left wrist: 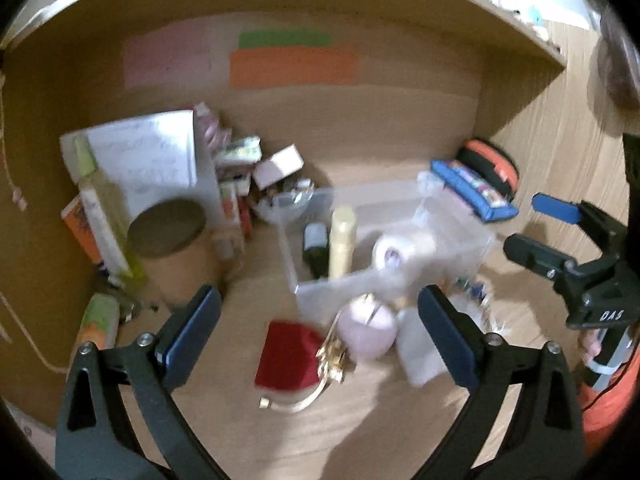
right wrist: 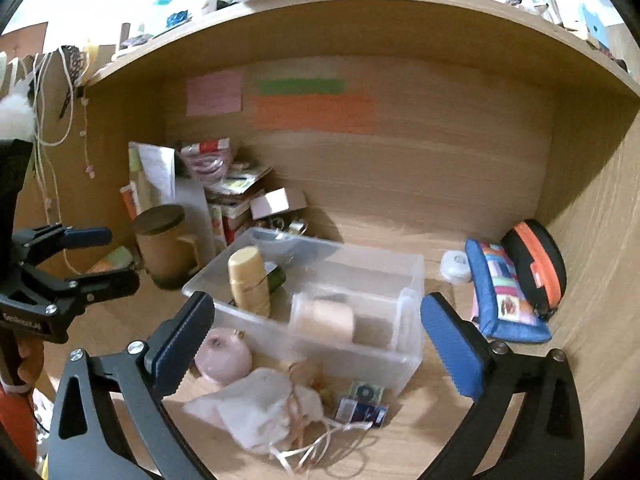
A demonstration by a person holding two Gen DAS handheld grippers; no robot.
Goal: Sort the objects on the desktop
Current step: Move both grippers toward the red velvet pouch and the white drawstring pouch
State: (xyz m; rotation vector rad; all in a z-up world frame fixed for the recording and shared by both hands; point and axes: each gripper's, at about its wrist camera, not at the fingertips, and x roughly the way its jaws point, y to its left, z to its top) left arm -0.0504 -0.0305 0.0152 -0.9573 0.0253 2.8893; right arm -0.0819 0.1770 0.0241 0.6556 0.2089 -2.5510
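I hold my left gripper (left wrist: 320, 332) and right gripper (right wrist: 318, 344) side by side above the desk, jaws spread wide, both gripping nothing.

Clear bin (left wrist: 384, 280) front blurred; stacked boxes (right wrist: 236, 200) unreadable.

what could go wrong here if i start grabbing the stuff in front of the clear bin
The ribbon strings trail loose from the white pouch, so lifting it may snag and drag the small packets beside it. The round pink object sits against the clear bin and could roll if nudged. Both grippers, left and right, are open close together and might collide.
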